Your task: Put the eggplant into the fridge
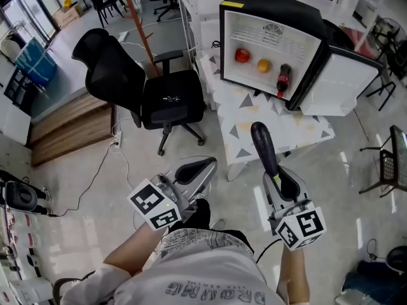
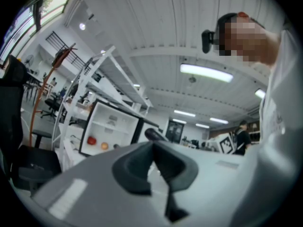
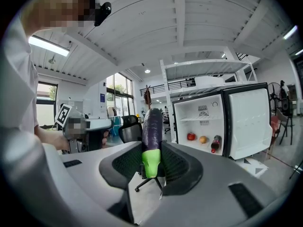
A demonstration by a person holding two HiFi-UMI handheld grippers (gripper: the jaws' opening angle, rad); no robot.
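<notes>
Left gripper (image 1: 202, 166): clenched, the two dark pads meeting at their tips. Nothing sits between them. In its own view (image 2: 152, 148) only floor shows through the slot behind the tips.
Right gripper (image 1: 280, 184): jaws partly apart and clamped on the eggplant (image 1: 263, 146). The pads press the green stem end from both sides (image 3: 152, 161).
Eggplant, attitude: the dark purple body (image 3: 152, 126) sticks out beyond the jaw tips and points towards the fridge.
Eggplant, location: carried in the air over the pale floor, in front of the table (image 1: 299, 132). It is outside the fridge (image 1: 273, 0).
Fridge: small black cabinet standing on the table, with a white interior. Its door (image 1: 346, 84) is swung wide to the right.
Fridge contents: a red fruit (image 1: 241, 55), an orange fruit (image 1: 263, 65) and a dark bottle (image 1: 283, 79) in a row along the lower level.
Surroundings: a black office chair (image 1: 149, 91) stands left of the table, apart from both grippers.
</notes>
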